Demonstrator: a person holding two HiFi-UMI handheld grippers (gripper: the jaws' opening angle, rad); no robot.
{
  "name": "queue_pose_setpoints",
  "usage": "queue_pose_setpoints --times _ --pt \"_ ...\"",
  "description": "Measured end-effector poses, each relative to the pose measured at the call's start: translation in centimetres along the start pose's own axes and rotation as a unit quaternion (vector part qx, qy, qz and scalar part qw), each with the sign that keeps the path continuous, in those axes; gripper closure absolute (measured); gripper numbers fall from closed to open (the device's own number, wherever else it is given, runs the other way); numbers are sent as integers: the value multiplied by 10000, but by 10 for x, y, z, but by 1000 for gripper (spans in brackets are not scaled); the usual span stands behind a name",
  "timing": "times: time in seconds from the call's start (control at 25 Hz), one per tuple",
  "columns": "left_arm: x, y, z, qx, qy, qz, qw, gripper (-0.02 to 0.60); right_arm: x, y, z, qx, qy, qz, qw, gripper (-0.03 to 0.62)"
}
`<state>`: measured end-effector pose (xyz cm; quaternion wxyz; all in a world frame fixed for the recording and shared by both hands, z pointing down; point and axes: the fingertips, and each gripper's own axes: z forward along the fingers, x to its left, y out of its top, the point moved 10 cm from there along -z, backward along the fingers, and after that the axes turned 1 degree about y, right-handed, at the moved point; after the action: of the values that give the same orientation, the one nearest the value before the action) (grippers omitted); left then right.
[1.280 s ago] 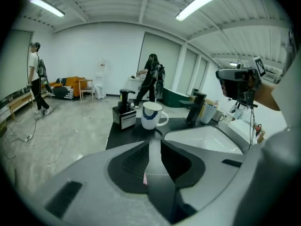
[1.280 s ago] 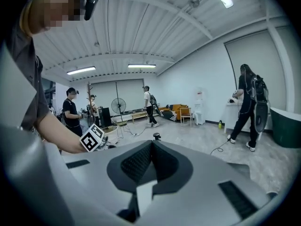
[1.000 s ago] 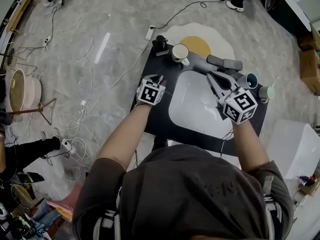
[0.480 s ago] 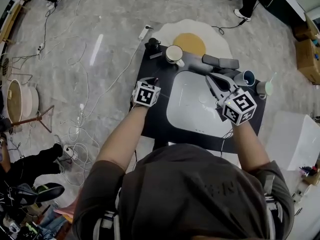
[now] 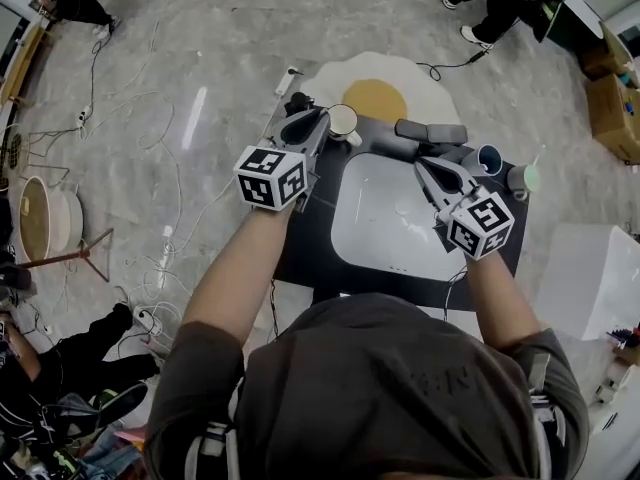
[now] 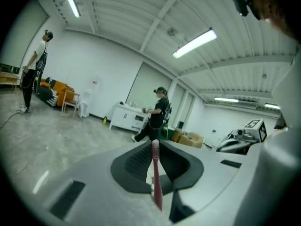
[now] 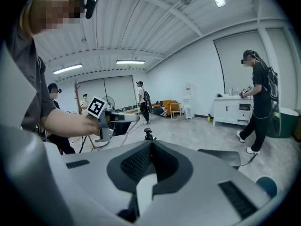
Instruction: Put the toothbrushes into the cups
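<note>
My left gripper (image 5: 312, 128) hangs above the black table's (image 5: 305, 238) back left corner, shut on a pink toothbrush (image 6: 155, 173) that stands upright between its pads, bristles on top. Its tips point at a white cup (image 5: 343, 120) close in front. My right gripper (image 5: 432, 168) hovers over the white basin's (image 5: 390, 218) right side, shut with nothing in it (image 7: 151, 145). Beyond it stand a blue cup (image 5: 489, 158) and a cup with a pale green inside (image 5: 522, 178). The right gripper view shows the left gripper (image 7: 127, 118) raised at its left.
Dark grey blocks (image 5: 430, 131) lie along the table's back edge, and a small dark stand (image 5: 299, 99) sits at its back left corner. An egg-shaped rug (image 5: 375, 93) and cables (image 5: 170, 228) lie on the floor. A white box (image 5: 590, 278) stands right. People stand around the room.
My left gripper closed on the pink toothbrush at the table's left side, rose with it and moved toward the white cup. The right gripper has hardly moved.
</note>
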<state>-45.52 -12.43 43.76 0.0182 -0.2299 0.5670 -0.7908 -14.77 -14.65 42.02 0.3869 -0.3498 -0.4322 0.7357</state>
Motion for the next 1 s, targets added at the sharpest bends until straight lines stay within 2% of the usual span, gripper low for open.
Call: queue_pose_setpoints --times 0.12,0.32,0.52,0.72,1.0 --pt "-1 22 20 -552 -153 148 9982 532 -4 -1 -12 -44 -106 15 9999 602" --pt "2 39 57 -1217 -293 338 9916 532 -14 -5 -35 -110 -325 65 9994 600" --pt "9 32 81 -1771 -254 324 9833 531 -25 -11 -54 -55 -474 104 9988 602" --pt "16 6 95 -1711 -177 420 9842 531 -33 -21 -66 -7 -515 199 9985 602" --pt "16 -30 95 -1193 60 511 9915 531 -45 -25 -68 -4 -413 239 9989 600"
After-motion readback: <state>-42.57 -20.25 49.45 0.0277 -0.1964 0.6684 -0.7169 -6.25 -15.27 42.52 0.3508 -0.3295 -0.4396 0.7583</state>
